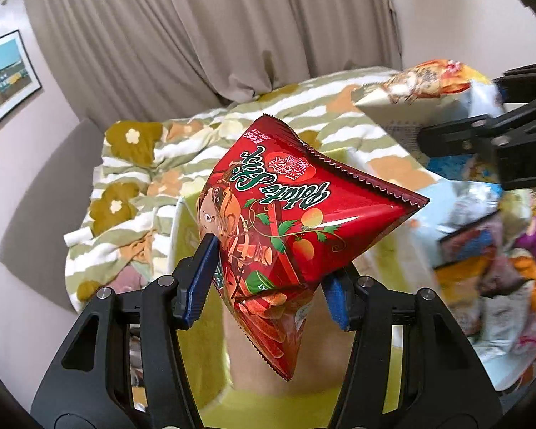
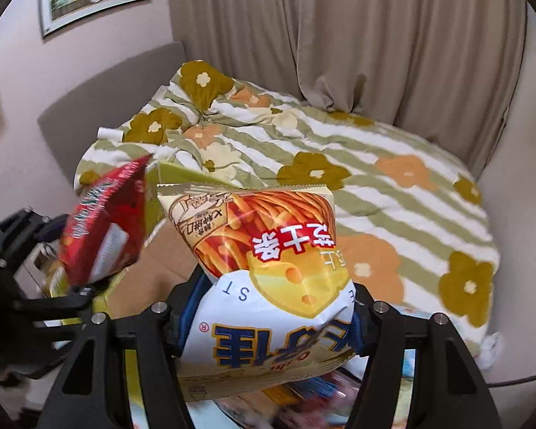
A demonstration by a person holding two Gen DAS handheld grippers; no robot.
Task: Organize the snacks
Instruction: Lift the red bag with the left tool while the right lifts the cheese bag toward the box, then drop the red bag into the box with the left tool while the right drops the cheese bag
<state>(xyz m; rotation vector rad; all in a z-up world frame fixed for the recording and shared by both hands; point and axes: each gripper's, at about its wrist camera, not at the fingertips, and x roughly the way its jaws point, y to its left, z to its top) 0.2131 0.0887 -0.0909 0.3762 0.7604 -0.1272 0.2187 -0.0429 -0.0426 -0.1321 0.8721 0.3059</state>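
Left wrist view: left gripper [image 1: 268,271] clamps the red Potato Stick bag [image 1: 286,228], long axis tilted up-right; right gripper [image 2: 268,321] grips the upside-down cheese fries bag [image 2: 268,271] above the floral quilt [image 2: 393,164].

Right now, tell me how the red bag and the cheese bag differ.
The red Potato Stix bag is deep red with a cartoon face and tomato vines; the cheese fries bag is white and yellow with fries and a cheese wedge. The red bag sits in the left gripper, the cheese fries bag in the right gripper. Both are sealed, puffy, held aloft and upside down in view.
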